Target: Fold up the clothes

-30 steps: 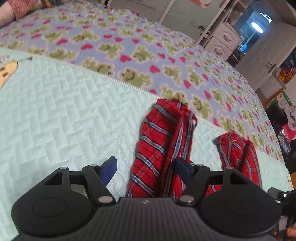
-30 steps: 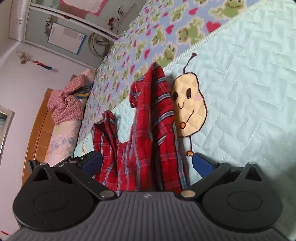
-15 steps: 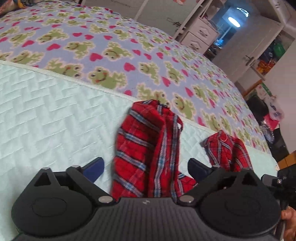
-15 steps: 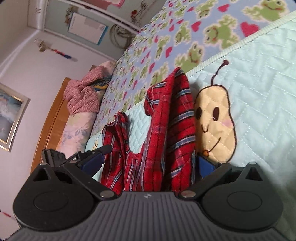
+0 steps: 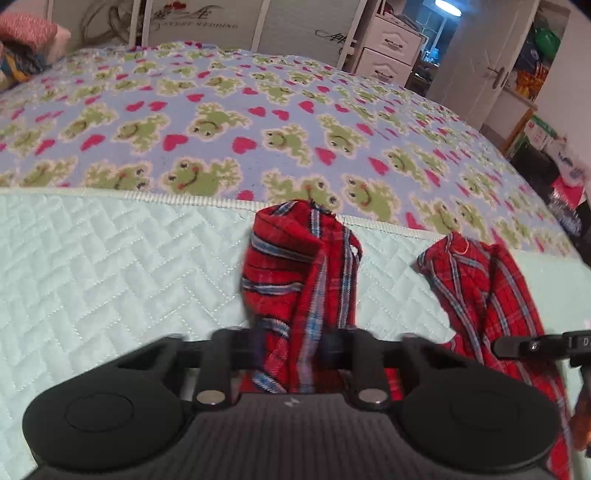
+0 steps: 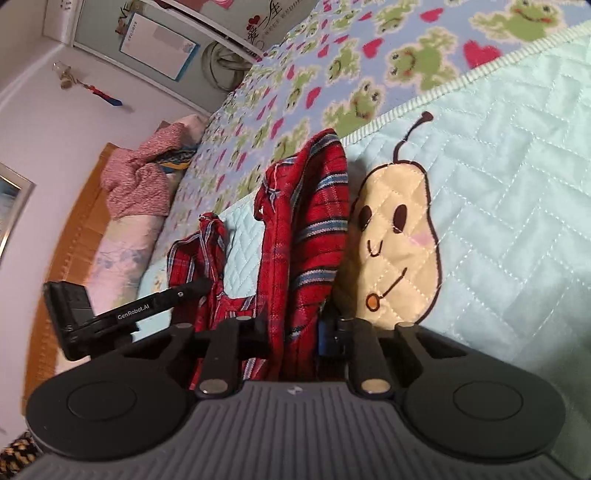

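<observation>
The left hand-held gripper (image 5: 295, 341) is clenched on a bunched fold of the red plaid shirt (image 5: 299, 266), its fingers pinching the cloth between them. The right hand-held gripper (image 6: 291, 328) is likewise clamped on another fold of the same garment, which rises from its jaws toward the quilt's edge. In the right wrist view the other tool's arm reads "GenRobot.AI". The shirt lies on the mint quilted blanket (image 5: 110, 266), just beside an embroidered pear face (image 6: 399, 243). Beyond it spreads the frog-and-heart bedspread (image 5: 229, 118). Farther off, a white wardrobe panel (image 5: 199, 22) carries the words "SWEET WEDDING", beside a white chest of drawers (image 5: 388, 51).
</observation>
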A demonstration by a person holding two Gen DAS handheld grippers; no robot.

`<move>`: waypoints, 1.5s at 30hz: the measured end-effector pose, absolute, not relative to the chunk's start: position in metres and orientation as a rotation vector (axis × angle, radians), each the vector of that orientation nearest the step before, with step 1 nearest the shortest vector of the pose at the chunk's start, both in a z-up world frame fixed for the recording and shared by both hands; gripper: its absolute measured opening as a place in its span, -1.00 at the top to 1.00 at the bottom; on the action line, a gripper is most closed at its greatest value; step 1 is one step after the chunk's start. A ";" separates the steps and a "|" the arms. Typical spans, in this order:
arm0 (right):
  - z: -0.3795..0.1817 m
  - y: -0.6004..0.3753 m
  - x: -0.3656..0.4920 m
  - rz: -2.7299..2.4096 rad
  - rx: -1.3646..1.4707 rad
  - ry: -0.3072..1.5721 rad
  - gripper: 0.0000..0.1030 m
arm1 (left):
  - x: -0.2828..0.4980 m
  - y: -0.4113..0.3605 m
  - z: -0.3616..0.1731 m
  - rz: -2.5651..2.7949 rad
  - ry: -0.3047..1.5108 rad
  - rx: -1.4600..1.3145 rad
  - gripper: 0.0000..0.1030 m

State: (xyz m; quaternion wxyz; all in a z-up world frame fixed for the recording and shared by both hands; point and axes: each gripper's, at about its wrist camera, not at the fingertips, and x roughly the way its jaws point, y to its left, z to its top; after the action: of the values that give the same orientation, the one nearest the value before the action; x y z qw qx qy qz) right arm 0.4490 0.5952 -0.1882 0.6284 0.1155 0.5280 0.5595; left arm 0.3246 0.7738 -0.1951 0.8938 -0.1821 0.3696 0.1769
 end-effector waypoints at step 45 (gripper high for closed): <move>-0.106 0.316 0.223 1.335 0.702 1.101 -0.27 | 0.027 0.585 -0.075 -0.042 0.579 -0.406 -0.17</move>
State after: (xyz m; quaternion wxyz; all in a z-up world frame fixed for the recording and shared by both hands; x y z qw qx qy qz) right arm 0.2231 0.3158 -0.1061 0.5949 0.3022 0.4740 0.5746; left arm 0.0269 0.5853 -0.0753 0.9380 -0.1989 0.2832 -0.0206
